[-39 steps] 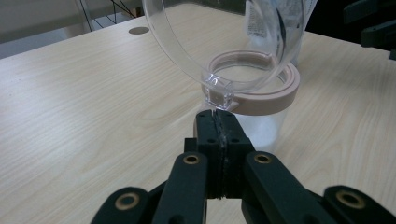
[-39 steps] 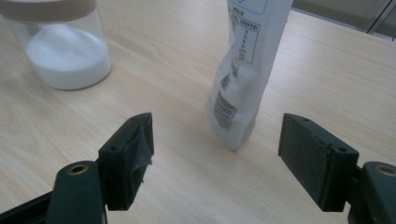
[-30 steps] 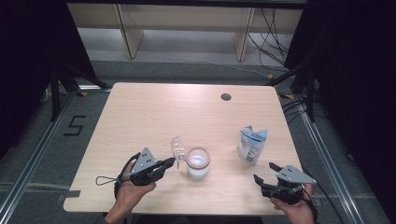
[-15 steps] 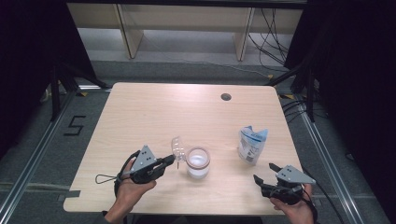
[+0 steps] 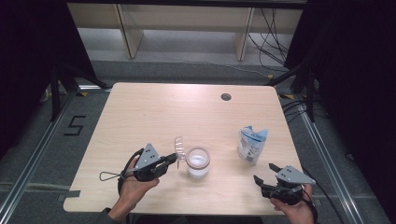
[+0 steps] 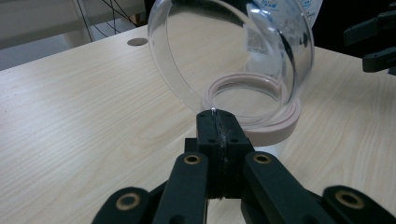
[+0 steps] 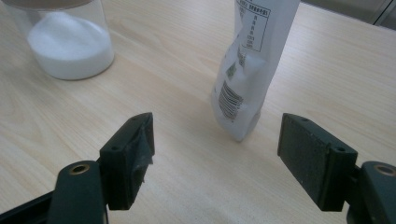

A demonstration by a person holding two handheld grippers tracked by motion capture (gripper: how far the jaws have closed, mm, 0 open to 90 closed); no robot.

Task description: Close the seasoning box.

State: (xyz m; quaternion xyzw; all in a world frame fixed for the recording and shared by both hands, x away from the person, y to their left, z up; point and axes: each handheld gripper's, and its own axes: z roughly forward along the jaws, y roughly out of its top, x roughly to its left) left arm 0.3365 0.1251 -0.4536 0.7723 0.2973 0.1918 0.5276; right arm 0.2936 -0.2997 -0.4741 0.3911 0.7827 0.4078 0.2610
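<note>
At the near edge of the counter (image 5: 140,112), the person's right hand (image 5: 294,212) is holding the right gripper (image 5: 266,176) low over the wood, its jaws standing wide apart with nothing between them. In the right gripper view, the right gripper (image 7: 215,154) is pointing at the foot of a white pouch (image 7: 250,65), which is standing upright just beyond the jaws and apart from them.

On the other side, the left hand (image 5: 135,184) is gripping the left gripper (image 5: 175,158), whose jaws are pressed together on the edge of a clear lid (image 5: 179,148). In the left gripper view, the left gripper (image 6: 218,122) is pinching the rim of the clear lid (image 6: 196,51), which is standing tilted up on edge, open above the mouth of the jar. The lid's lower part is sitting close against the pale pink ring around the jar's mouth; whether it is hinged there or only touching is hard to tell.

The jar (image 5: 198,162) is sitting just beside the left gripper, near the middle of the counter's front half, and is holding a white powder, seen in the right gripper view through its glass wall (image 7: 70,46).

Farther right, the white pouch (image 5: 252,144) is standing well apart from the jar. Toward the far edge, a small dark round hole (image 5: 226,97) is showing in the counter.
</note>
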